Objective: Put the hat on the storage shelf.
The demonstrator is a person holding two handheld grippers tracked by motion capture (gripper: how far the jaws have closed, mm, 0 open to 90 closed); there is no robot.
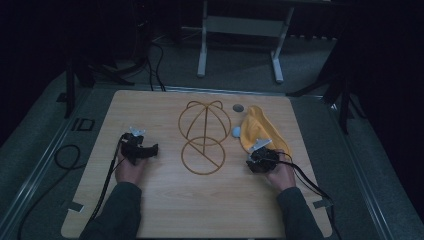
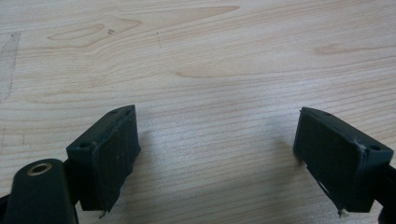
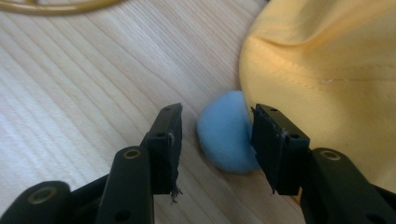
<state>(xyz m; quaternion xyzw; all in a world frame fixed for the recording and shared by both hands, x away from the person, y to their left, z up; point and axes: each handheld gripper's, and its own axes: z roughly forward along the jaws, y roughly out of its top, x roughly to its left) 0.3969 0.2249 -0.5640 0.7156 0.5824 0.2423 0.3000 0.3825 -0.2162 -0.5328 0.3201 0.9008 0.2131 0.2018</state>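
Observation:
A small pale blue rounded lump (image 3: 226, 135) lies on the wooden table (image 3: 84, 93), right against the edge of a yellow cloth (image 3: 327, 70). My right gripper (image 3: 217, 108) is open. The lump shows in the gap between its jaws, with the left pad (image 3: 170, 149) clearly apart from it. From above, the lump (image 1: 236, 131) sits at the left edge of the yellow cloth (image 1: 260, 131), and the right gripper (image 1: 256, 156) is just below the cloth. My left gripper (image 2: 215, 112) is open over bare wood, with nothing between its jaws. It rests at the table's left (image 1: 149, 149).
A golden wire outline of joined loops (image 1: 204, 137) lies flat in the middle of the table (image 1: 150, 210). A small grey disc (image 1: 238, 107) sits near the far edge, above the cloth. Cables trail from both grippers off the table's sides.

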